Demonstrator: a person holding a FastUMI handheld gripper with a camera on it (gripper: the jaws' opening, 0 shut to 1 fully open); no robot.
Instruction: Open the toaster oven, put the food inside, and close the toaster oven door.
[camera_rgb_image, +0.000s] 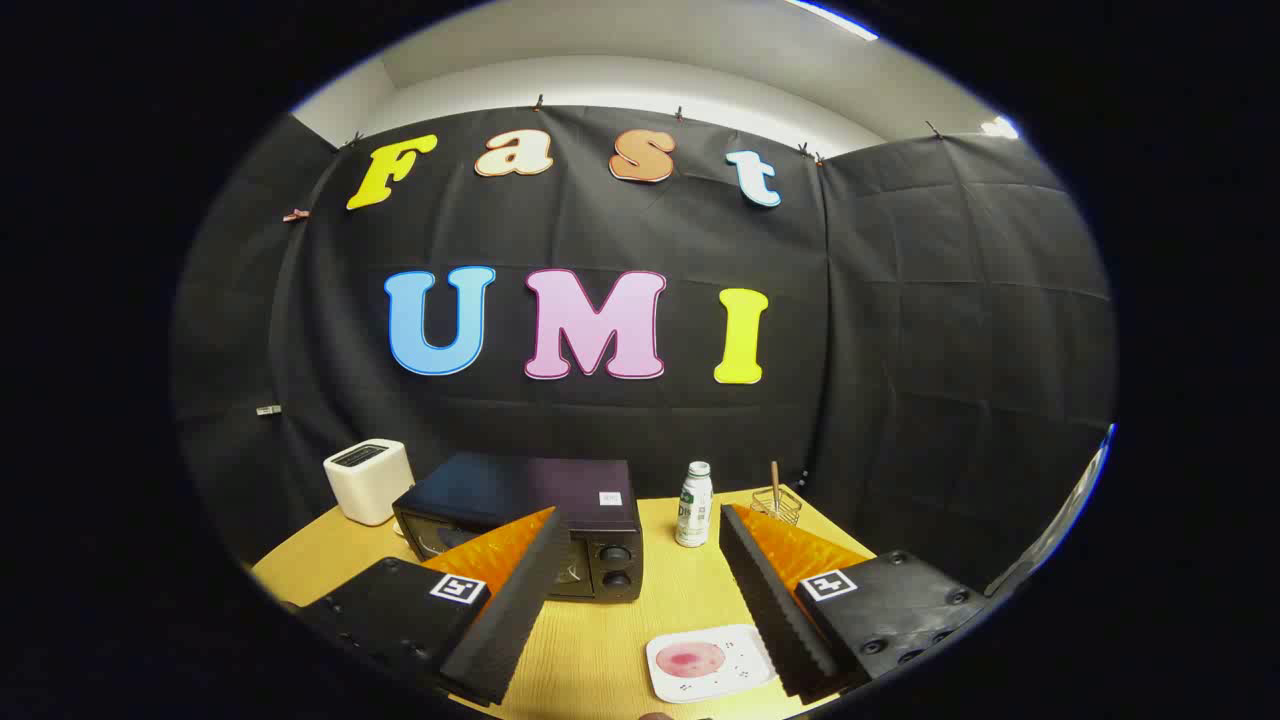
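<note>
No wording can be made out: the bottle (693, 505) at 12 o'clock past the open gripper (640, 560) has a label too small to read, and the white sticker on the toaster oven (530, 520) at 11 o'clock is a blur.

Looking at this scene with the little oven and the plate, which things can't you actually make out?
- Toaster oven door: the left finger covers most of it, so closed or ajar is unclear.
- Food on the white plate: a pinkish round patch, too small and blurred to identify.
- Bottle label: too small to read.
- Wire holder contents: one thin stick shows, the rest too small.
- Gripper: jaws wide open, gripping nothing; the fingers' bases are cut off.
</note>
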